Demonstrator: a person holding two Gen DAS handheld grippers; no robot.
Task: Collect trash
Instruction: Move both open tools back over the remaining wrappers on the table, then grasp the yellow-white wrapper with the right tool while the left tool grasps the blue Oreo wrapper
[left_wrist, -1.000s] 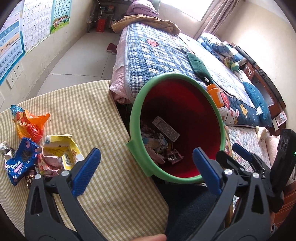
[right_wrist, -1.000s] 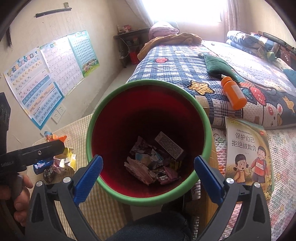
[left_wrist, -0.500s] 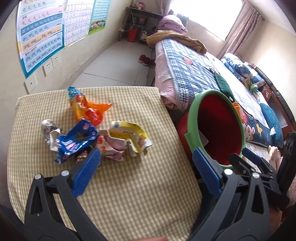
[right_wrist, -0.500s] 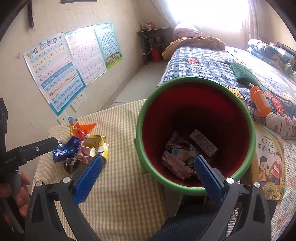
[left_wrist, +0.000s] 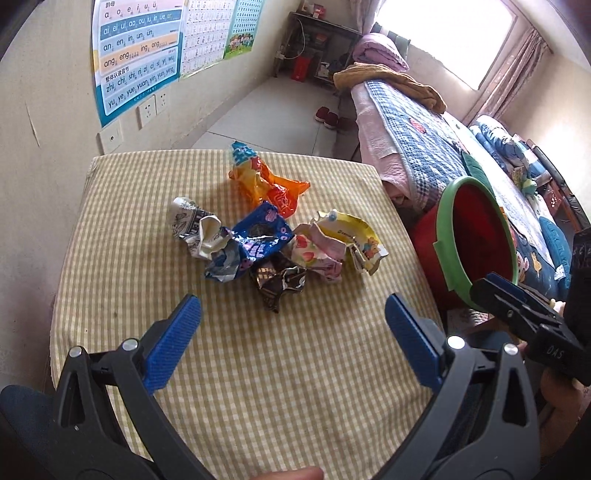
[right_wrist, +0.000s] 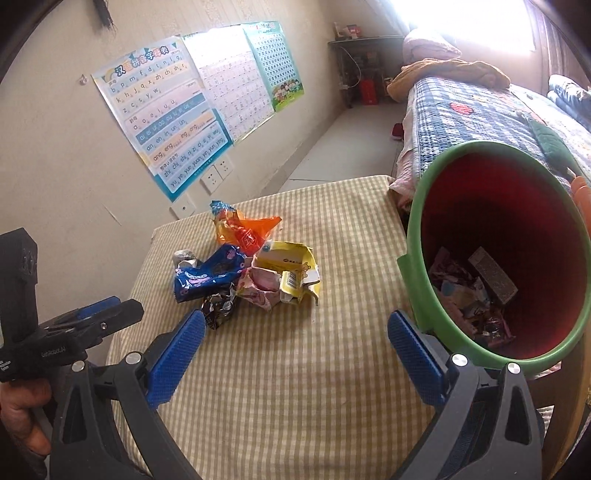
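Checked desk (left_wrist: 258, 369) beside bed (left_wrist: 417, 155): crumpled wrappers (left_wrist: 273, 236) heaped mid-desk, red bin (right_wrist: 495, 258) with green rim at its right edge holding trash; left hand-held gripper (left_wrist: 293, 332) and right hand-held gripper (right_wrist: 295, 343) both spread apart, empty

**Hidden and cut off**

In the left wrist view the red bin (left_wrist: 476, 236) showed only its rim and upper wall; its contents were hidden. At right, the other gripper (left_wrist: 495, 291) was cut by the frame edge.
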